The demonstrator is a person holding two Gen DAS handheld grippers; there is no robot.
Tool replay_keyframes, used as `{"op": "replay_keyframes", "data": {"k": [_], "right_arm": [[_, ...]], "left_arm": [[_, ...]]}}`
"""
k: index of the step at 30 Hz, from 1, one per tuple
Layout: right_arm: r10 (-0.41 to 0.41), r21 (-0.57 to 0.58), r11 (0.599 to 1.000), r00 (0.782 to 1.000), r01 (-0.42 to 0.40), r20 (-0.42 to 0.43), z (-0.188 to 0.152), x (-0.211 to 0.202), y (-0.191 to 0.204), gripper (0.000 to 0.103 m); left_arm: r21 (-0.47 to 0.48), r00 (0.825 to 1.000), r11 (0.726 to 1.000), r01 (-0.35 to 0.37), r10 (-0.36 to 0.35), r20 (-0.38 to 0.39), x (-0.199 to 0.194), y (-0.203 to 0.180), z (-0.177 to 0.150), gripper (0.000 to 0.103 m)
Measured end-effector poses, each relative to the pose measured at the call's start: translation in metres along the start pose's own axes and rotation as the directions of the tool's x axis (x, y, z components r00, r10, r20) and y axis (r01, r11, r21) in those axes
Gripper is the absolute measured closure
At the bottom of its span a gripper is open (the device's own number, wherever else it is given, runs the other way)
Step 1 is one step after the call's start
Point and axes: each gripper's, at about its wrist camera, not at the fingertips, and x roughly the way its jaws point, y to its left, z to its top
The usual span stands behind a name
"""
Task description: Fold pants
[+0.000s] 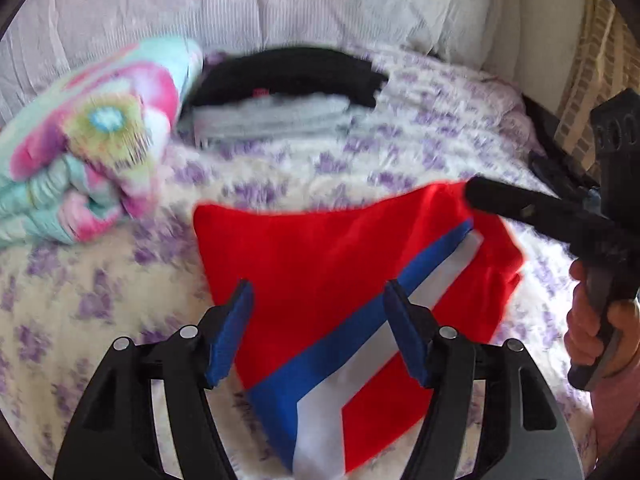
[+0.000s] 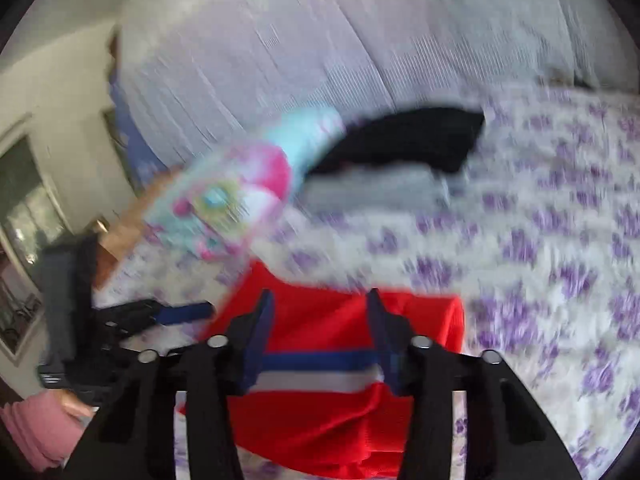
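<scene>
Left wrist: pants beneath left gripper

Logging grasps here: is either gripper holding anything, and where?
Left gripper holds nothing, open above the red pants. Right gripper straddles their far edge; a grip cannot be told.

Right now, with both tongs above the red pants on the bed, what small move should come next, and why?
Probably lower the left tongs onto the near part of the red pants and close. Their jaws stand open over the cloth and hold nothing. The right tongs also hover with a gap over the blue stripe. The pants lie partly folded on the flowered bedspread, so one more fold seems due.
</scene>
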Motion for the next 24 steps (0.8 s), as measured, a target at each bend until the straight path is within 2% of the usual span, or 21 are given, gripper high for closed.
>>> {"op": "replay_keyframes", "data": {"k": [1, 3, 5, 6, 8, 10, 12, 14, 16, 17, 18, 19, 21, 22, 23, 24], "right_arm": [[-0.011, 0.026, 1.000, 1.000, 0.011, -0.015, -0.008, 0.013, -0.013, 0.078], [0.057, 0.075, 0.995, 0.998, -0.058, 0.023, -0.013, 0.005, -0.025, 0.080], [0.080, 0.108, 0.991, 0.996, -0.082, 0.030, -0.009, -0.009, -0.022, 0.077], [0.078, 0.087, 0.993, 0.996, -0.081, 0.040, -0.009, -0.020, -0.015, 0.071], [0.073, 0.010, 0.997, 0.995, -0.074, 0.065, -0.015, -0.042, 0.006, 0.070], [0.041, -0.053, 0.998, 0.996, -0.037, 0.075, -0.028, -0.058, 0.022, 0.066], [-0.028, -0.073, 0.997, 0.999, 0.030, 0.038, -0.044, -0.057, 0.028, 0.062], [-0.086, -0.058, 0.995, 0.996, 0.085, -0.022, -0.062, -0.039, 0.019, 0.061], [-0.098, -0.063, 0.993, 0.995, 0.098, 0.008, -0.068, -0.040, 0.019, 0.061], [-0.105, -0.054, 0.993, 0.995, 0.105, 0.005, -0.066, -0.047, 0.023, 0.060], [-0.094, -0.045, 0.995, 0.996, 0.094, 0.004, -0.065, -0.054, 0.027, 0.053], [-0.081, -0.038, 0.996, 0.996, 0.081, 0.022, -0.066, -0.064, 0.033, 0.038], [-0.092, -0.048, 0.994, 0.992, 0.096, 0.086, -0.074, -0.083, 0.044, 0.027], [-0.110, -0.058, 0.991, 0.988, 0.117, 0.108, -0.080, -0.091, 0.051, 0.023], [-0.134, -0.060, 0.988, 0.983, 0.143, 0.125, -0.086, -0.097, 0.056, 0.021], [-0.147, -0.056, 0.986, 0.979, 0.156, 0.138, -0.092, -0.103, 0.059, 0.017]], "left_arm": [[-0.004, 1.000, 1.000, -0.007, 0.007, -0.027, 0.012, 0.003, -0.004, 0.036], [-0.029, 1.000, 1.000, 0.010, -0.010, -0.012, 0.018, 0.007, -0.009, 0.031], [-0.019, 1.000, 1.000, 0.001, -0.001, -0.024, 0.010, 0.008, -0.005, 0.032], [-0.016, 1.000, 1.000, -0.017, 0.017, -0.005, 0.000, 0.008, -0.005, 0.033], [0.000, 0.998, 0.999, -0.045, 0.045, 0.053, -0.022, 0.008, -0.006, 0.033], [0.027, 0.995, 0.997, -0.073, 0.070, 0.072, -0.039, 0.003, -0.011, 0.032], [0.045, 0.994, 0.995, -0.087, 0.085, 0.063, -0.045, -0.003, -0.022, 0.030], [0.066, 0.994, 0.991, -0.112, 0.112, 0.002, -0.029, -0.012, -0.038, 0.029], [0.068, 0.987, 0.988, -0.140, 0.145, -0.068, -0.009, -0.015, -0.051, 0.027], [0.048, 0.986, 0.987, -0.155, 0.158, -0.056, -0.009, -0.014, -0.053, 0.023], [0.044, 0.982, 0.983, -0.179, 0.181, -0.057, -0.015, -0.015, -0.050, 0.022], [0.042, 0.980, 0.981, -0.189, 0.191, -0.063, -0.023, -0.015, -0.045, 0.023], [0.013, 0.976, 0.976, -0.217, 0.218, -0.027, -0.043, -0.017, -0.043, 0.021], [0.003, 0.970, 0.970, -0.244, 0.244, -0.007, -0.053, -0.020, -0.044, 0.018], [-0.007, 0.960, 0.961, -0.278, 0.278, 0.012, -0.064, -0.023, -0.048, 0.009], [-0.015, 0.953, 0.954, -0.300, 0.300, 0.026, -0.072, -0.027, -0.052, 0.007]]}}
